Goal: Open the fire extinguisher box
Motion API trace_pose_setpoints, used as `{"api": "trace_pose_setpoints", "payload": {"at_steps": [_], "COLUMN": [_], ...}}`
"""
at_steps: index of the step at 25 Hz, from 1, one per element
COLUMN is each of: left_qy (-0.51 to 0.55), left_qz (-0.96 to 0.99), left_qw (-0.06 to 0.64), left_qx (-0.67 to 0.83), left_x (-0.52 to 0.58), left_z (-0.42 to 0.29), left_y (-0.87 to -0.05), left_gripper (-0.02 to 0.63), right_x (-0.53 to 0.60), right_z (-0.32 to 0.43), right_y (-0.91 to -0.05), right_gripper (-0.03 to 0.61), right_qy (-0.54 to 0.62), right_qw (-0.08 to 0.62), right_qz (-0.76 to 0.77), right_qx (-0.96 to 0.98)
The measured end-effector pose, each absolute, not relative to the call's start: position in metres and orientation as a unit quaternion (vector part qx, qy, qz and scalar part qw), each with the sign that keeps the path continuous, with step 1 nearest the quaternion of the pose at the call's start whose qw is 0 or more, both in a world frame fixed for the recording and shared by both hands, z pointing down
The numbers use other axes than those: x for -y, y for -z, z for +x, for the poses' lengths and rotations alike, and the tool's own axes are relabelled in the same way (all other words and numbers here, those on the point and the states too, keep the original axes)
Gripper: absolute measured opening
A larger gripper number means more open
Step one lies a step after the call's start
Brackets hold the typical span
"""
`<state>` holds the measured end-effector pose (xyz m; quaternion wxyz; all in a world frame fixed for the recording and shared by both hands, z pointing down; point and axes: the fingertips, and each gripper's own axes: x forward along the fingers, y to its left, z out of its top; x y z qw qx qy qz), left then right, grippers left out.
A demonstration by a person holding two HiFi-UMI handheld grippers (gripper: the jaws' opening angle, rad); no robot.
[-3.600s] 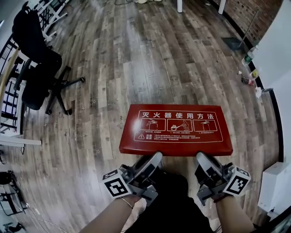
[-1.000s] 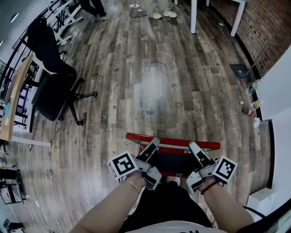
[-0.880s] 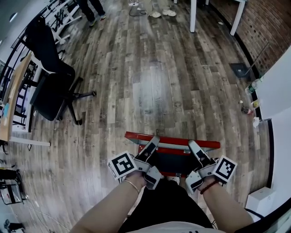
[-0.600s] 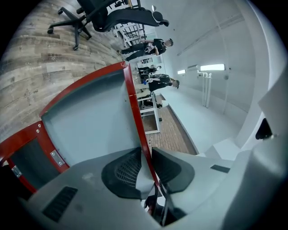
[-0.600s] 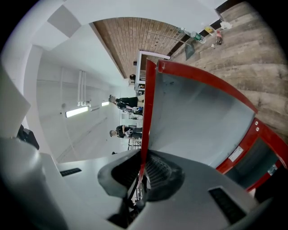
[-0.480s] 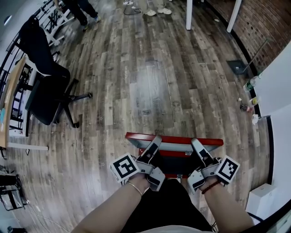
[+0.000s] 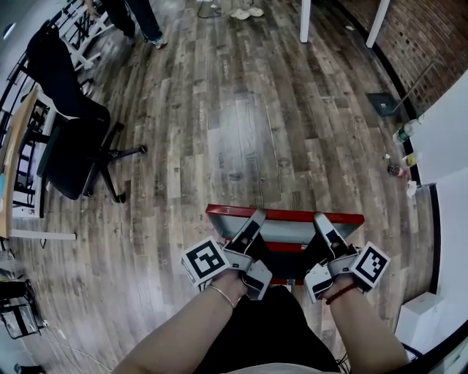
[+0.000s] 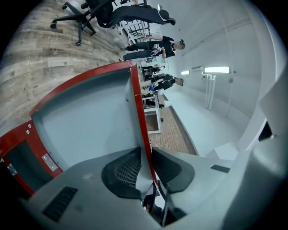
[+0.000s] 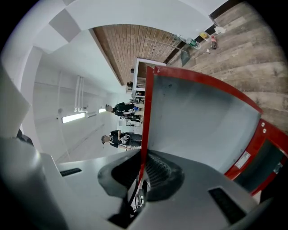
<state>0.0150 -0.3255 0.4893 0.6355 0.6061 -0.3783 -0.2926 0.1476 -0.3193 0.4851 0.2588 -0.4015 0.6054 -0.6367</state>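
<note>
The red fire extinguisher box [image 7: 287, 272] stands on the wood floor right in front of me, its lid [image 7: 287, 231] swung up so the grey inner face shows. My left gripper [image 7: 256, 218] is shut on the lid's red front rim [image 8: 136, 96], which runs between its pads [image 8: 123, 168]. My right gripper [image 7: 321, 220] is shut on the same rim [image 9: 147, 105] further right, the edge pinched between its pads [image 9: 155, 173]. The box's red body with its hinge plates shows below the lid [image 8: 17, 152] [image 9: 257, 152]. What lies inside the box is hidden.
A black office chair [image 7: 69, 139] stands at the left by a desk. Bottles [image 7: 401, 150] line the white wall at the right, and a white box [image 7: 423, 321] sits near my right arm. White table legs [image 7: 305, 20] and a person's legs [image 7: 139, 18] are far ahead.
The lid lay flat and closed at first; now it stands raised, held at its rim by both grippers. Over the last second it has tipped up slightly more.
</note>
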Motion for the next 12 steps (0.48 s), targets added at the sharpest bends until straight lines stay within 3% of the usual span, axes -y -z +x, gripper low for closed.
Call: {"api": "trace_pose_setpoints", "payload": {"at_steps": [12], "left_qy": [0.299], "left_qz": [0.583], "left_qw": [0.644], "left_qx": [0.396], "left_x": [0.348], "left_z": [0.014], "left_y": [-0.505], "left_gripper": [0.072], "right_x": [0.343], "right_z": [0.148], "right_y": [-0.497], "right_gripper": [0.031], "right_qy": [0.639], "right_qw": [0.272], "right_qz": [-0.413], "right_qx": [-0.589]}}
